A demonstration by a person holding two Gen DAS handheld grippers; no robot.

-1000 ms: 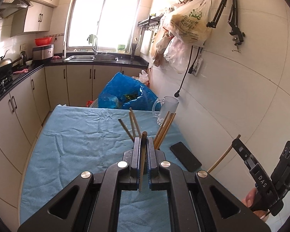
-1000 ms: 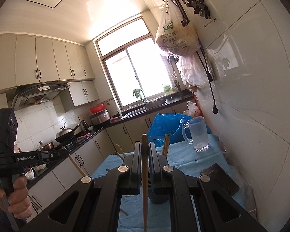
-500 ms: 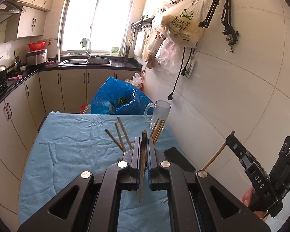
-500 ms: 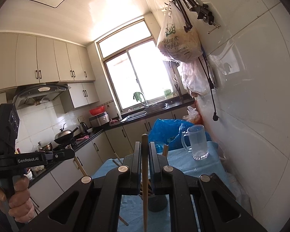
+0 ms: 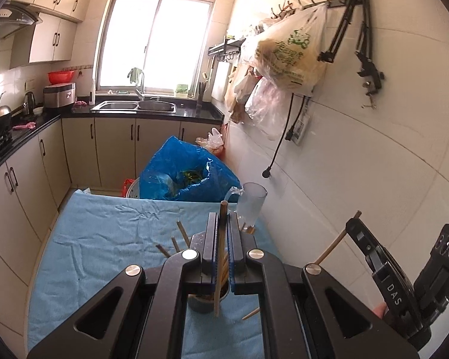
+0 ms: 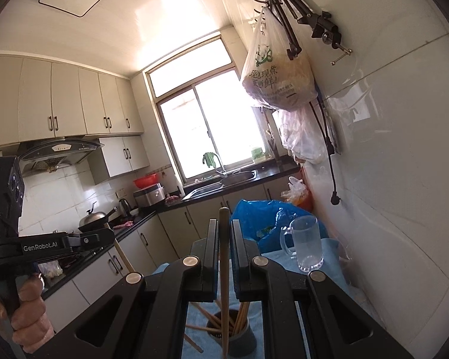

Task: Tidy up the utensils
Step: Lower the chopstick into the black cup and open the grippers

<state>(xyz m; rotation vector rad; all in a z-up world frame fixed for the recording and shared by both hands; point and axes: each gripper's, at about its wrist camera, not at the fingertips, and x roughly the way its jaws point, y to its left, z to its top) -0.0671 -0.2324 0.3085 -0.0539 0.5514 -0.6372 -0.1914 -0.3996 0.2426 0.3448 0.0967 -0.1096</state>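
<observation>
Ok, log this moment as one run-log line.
left gripper: shut on wooden chopstick | right gripper: shut on wooden chopstick | both above dark round chopstick cup on blue cloth

bright daylight floods through the window, overexposed; fisheye edges bend, corners black.

On my left gripper, seen off to the left of my right one, I read "GenRobot.AI". My right gripper, to the right of my left one, bears "DAS". The plastic bag hanging above and ahead carries green Chinese print I cannot make out surely.
</observation>
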